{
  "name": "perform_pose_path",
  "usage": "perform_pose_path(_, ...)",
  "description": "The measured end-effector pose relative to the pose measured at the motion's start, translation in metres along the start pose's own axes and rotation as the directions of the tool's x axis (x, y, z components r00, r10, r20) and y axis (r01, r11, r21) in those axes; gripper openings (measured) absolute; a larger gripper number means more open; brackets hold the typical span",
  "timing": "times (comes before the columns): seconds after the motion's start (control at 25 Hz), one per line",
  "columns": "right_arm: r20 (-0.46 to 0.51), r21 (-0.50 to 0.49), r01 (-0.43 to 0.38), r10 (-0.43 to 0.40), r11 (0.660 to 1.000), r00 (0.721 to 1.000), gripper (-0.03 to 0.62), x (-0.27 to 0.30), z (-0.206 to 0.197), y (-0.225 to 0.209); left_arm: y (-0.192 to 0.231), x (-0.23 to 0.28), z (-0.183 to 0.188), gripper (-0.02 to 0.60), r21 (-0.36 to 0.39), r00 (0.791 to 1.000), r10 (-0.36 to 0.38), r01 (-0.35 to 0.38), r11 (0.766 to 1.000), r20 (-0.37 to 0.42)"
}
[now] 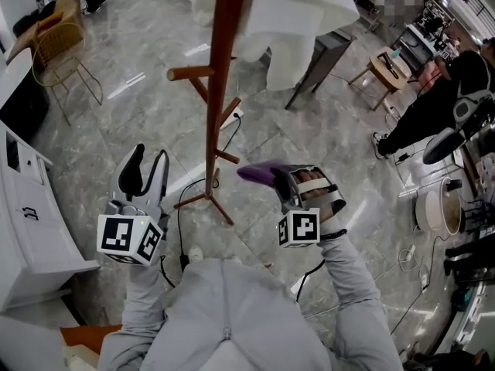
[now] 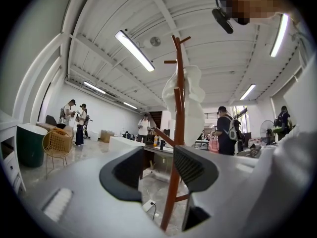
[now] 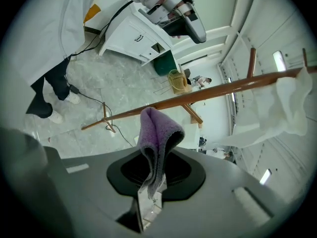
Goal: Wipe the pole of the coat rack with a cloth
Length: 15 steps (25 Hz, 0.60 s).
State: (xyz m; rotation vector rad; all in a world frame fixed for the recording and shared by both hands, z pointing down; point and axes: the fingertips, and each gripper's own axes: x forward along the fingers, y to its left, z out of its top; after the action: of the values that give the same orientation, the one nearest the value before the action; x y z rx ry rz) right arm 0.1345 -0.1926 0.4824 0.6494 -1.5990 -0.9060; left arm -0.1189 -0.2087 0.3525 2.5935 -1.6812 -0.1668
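Note:
The coat rack's reddish-brown wooden pole [image 1: 219, 76] rises from its feet on the marble floor, with a white garment [image 1: 290, 10] hung near its top. My right gripper [image 1: 280, 180] is shut on a folded purple cloth [image 1: 257, 174], held just right of the pole's lower part and apart from it. In the right gripper view the cloth [image 3: 157, 130] sticks up from the right gripper [image 3: 156, 170], with the pole [image 3: 198, 98] behind. My left gripper [image 1: 145, 172] stands open and empty left of the pole. The pole [image 2: 179, 133] shows beyond the gap of the left gripper [image 2: 158, 175].
A wire chair [image 1: 60, 52] and a white cabinet [image 1: 31, 230] stand at the left. A person in black [image 1: 437, 103] is at the right near a stool [image 1: 387, 68]. Cables [image 1: 182, 207] trail on the floor by the rack's feet [image 1: 203, 199]. More people stand far off.

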Motion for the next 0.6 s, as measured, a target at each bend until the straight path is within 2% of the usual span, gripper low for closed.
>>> perform_pose_path(0.16,-0.002,0.194,0.045,-0.045,0.980,0.999,0.051,-0.013,-0.015,-0.009,-0.003,0.002,0.002,0.206,0.006,1.000,-0.006,0.006,1.000,-0.005)
perform_pose_path(0.32,-0.002,0.419,0.119,-0.130,0.900,0.992,0.051,-0.023,-0.025,-0.029,-0.004,0.006,0.004,0.206,0.011,1.000,-0.006,0.006,1.000,-0.007)
perform_pose_path(0.44,-0.007,0.577,0.164,-0.196,0.800,0.981,0.051,-0.026,-0.030,-0.041,-0.006,0.009,0.003,0.206,0.013,1.000,-0.012,0.012,1.000,-0.003)
perform_pose_path(0.52,-0.004,0.693,0.173,-0.237,0.700,0.972,0.051,-0.030,-0.033,-0.050,-0.008,0.010,0.003,0.206,0.016,1.000,-0.016,0.016,1.000,-0.005)
perform_pose_path(0.6,0.004,0.798,0.167,-0.283,0.579,0.959,0.051,-0.035,-0.035,-0.063,-0.009,0.011,0.004,0.206,0.020,1.000,-0.016,0.016,1.000,-0.006)
